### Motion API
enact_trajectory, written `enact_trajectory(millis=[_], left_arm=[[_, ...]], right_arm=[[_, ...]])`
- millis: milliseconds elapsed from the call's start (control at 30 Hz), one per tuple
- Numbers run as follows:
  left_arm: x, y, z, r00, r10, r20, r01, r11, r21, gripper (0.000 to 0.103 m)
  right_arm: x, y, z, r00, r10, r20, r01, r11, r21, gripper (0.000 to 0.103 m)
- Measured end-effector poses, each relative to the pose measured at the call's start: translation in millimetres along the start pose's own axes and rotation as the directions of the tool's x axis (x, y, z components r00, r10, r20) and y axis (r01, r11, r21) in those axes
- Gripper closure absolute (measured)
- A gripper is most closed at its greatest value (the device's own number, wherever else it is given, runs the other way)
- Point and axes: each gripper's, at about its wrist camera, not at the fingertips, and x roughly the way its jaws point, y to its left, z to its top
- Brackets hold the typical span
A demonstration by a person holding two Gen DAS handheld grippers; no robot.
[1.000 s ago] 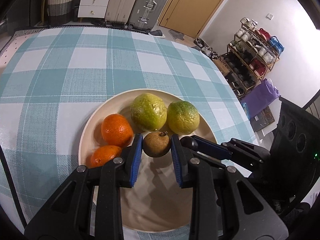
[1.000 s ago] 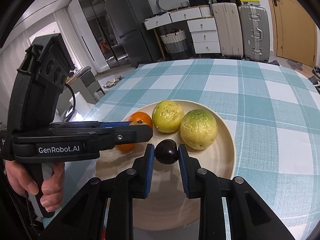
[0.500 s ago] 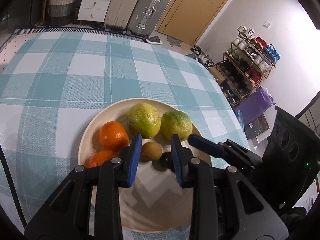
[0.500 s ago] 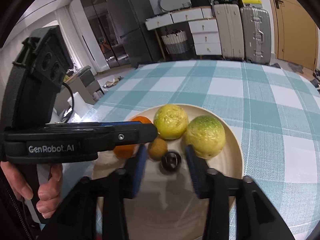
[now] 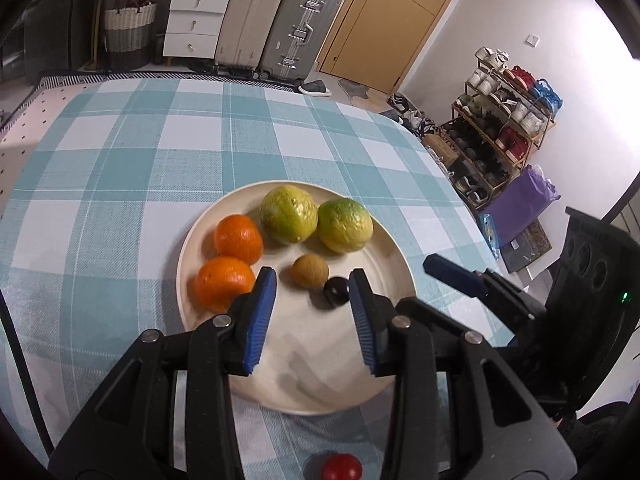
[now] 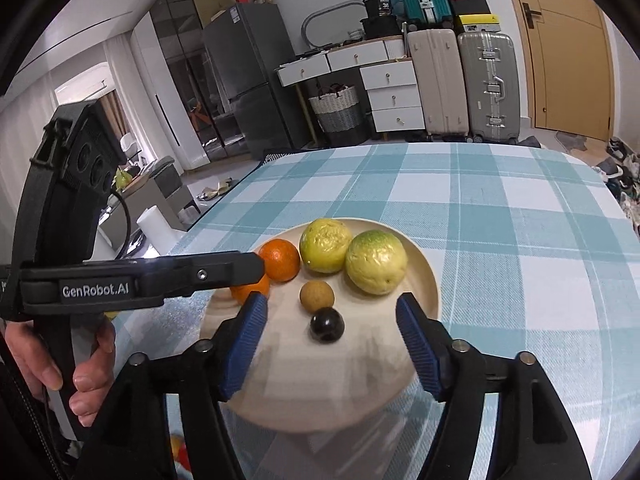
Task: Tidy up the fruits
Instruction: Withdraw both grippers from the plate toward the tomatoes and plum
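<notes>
A cream plate (image 5: 384,376) (image 6: 428,276) on the checked tablecloth holds two oranges (image 5: 239,238), two yellow-green citrus fruits (image 5: 289,214) (image 6: 376,267), a small brown fruit (image 5: 309,271) (image 6: 317,296) and a small dark round fruit (image 5: 336,290) (image 6: 327,324). My left gripper (image 5: 312,316) is open and empty, above the plate just behind the two small fruits. My right gripper (image 6: 330,340) is open and empty, its jaws wide on either side of the dark fruit without touching it. The right gripper also shows in the left wrist view (image 5: 456,276).
A small red fruit (image 5: 342,467) lies on the cloth near the front edge, under my left gripper. The left gripper's body (image 6: 140,280) reaches over the plate's left side in the right wrist view. The table's edges drop off to the right and left.
Both grippers opened, letting go of the brown fruit and the dark fruit onto the plate, then pulled back and up. The two small fruits now lie side by side.
</notes>
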Motion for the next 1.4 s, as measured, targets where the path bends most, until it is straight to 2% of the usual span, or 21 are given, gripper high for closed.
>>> enact_trajectory(millis=[167,233,400,467,533,600,667,967,1133,1400], left_arm=[[-11,-6,-10,1.0,0.017,0.003,-0.017,1.0,0.003,0.069],[-16,-9,-13,1.0,0.028,0.008,-0.028,1.0,0.01,0.063],[-32,-16,-21,0.998,0.054,0.032,-0.055,0.998,0.023,0.056],[-39,-17,-24,0.997,0.062,0.043,-0.063,0.998,0.022,0.051],[-46,-18,-27,0.994,0.09,0.058,-0.091,0.996,0.022,0.037],[-55,-20,-31,0.99,0.11,0.085,-0.113,0.993,0.027,0.032],[-63,-21,-34,0.987,0.128,0.097,-0.132,0.991,0.029,0.022],[-86,-20,-55,0.976,0.19,0.108,-0.193,0.981,0.017,0.019],[-98,-19,-68,0.962,0.236,0.14,-0.239,0.971,0.008,0.002],[-112,-12,-87,0.954,0.262,0.143,-0.262,0.965,-0.019,0.001]], right_arm=[[-14,1,-4,1.0,-0.004,0.019,0.004,1.0,0.012,0.026],[-19,3,-4,1.0,-0.003,0.026,0.002,1.0,0.017,0.026],[-32,9,-5,0.999,-0.004,0.05,0.003,1.0,0.013,0.022],[-37,13,-6,0.998,-0.003,0.058,0.003,1.0,0.006,0.021],[-44,17,-7,0.998,-0.003,0.068,0.003,1.0,-0.002,0.018],[-49,21,-9,0.997,-0.003,0.077,0.004,1.0,-0.008,0.016],[-55,24,-10,0.996,-0.004,0.087,0.005,1.0,-0.013,0.014],[-73,38,-20,0.995,-0.01,0.102,0.012,1.0,-0.019,0.006],[-84,48,-29,0.994,-0.012,0.105,0.015,0.999,-0.029,0.003],[-99,63,-48,0.994,-0.004,0.106,0.009,0.999,-0.052,0.002]])
